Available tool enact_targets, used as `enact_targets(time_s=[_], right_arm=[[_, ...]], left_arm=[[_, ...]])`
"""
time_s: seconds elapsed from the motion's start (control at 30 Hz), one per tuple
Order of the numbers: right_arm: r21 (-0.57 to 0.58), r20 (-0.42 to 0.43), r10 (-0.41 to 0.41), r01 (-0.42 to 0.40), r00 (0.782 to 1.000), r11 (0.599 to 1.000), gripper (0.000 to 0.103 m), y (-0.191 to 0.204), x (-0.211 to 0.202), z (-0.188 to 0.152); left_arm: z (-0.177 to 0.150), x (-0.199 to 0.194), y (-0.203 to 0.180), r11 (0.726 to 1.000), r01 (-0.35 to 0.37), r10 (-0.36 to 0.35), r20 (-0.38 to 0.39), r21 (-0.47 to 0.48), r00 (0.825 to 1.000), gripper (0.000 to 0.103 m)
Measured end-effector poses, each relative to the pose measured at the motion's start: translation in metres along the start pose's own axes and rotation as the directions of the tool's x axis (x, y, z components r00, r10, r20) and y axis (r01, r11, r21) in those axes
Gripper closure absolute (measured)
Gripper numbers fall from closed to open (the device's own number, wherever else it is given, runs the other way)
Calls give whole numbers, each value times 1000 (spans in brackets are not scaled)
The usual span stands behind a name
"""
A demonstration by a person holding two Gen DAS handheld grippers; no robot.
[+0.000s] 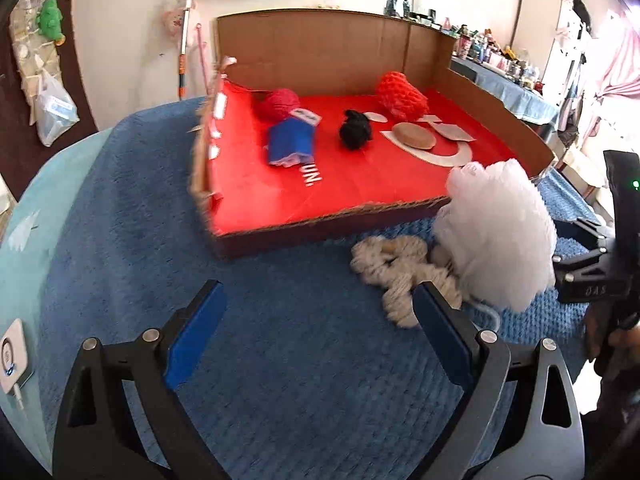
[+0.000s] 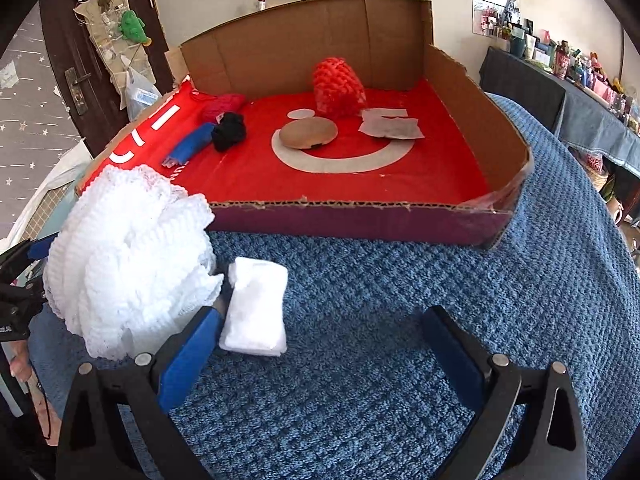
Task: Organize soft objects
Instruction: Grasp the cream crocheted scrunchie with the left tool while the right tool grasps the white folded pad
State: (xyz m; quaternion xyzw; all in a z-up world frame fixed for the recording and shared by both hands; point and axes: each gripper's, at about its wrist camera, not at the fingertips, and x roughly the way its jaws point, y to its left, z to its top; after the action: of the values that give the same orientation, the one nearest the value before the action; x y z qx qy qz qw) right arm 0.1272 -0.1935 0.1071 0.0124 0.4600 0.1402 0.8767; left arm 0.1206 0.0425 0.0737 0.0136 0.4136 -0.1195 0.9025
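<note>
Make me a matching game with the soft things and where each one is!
Things:
1. white mesh puff
2. black yarn ball
3. white folded cloth
4. cream yarn bundle

Places:
A. inside the cardboard box, on its red floor
B. on the blue blanket, between the right claw's fingers
C. on the blanket beside the puff, near the left claw's right finger
D. at the box's front corner

Pairs: 1-D, 2-A, 3-B, 4-C
</note>
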Motion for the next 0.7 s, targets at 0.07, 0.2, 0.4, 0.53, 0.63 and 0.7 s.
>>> enact_targets(time_s=[0.07,0.2,0.4,0.53,0.63,0.7], right_arm=[[-5,1,14,-14,1000,1000,0,1,0,1],[-24,5,44,-44,999,999,2,5,0,4],[-81,-2,39,-39,999,996,27,16,9,9],[-107,6,36,-36,999,994,64,20,11,10],[-126,21,57,-54,998,991,81,23,7,7],[-150,39,57,-51,998,987,84,27,4,4]], left_arm=[[6,9,-7,1000,28,-28,-11,13,1000,7],[15,29,-17,998,61,-60,-46,24,997,7],[12,46,-21,994,104,-102,-85,16,991,7],[10,47,-24,992,127,-125,-60,22,990,23],[8,44,-31,976,215,-213,-60,28,975,62],[6,39,-36,970,241,-239,-53,37,970,72]])
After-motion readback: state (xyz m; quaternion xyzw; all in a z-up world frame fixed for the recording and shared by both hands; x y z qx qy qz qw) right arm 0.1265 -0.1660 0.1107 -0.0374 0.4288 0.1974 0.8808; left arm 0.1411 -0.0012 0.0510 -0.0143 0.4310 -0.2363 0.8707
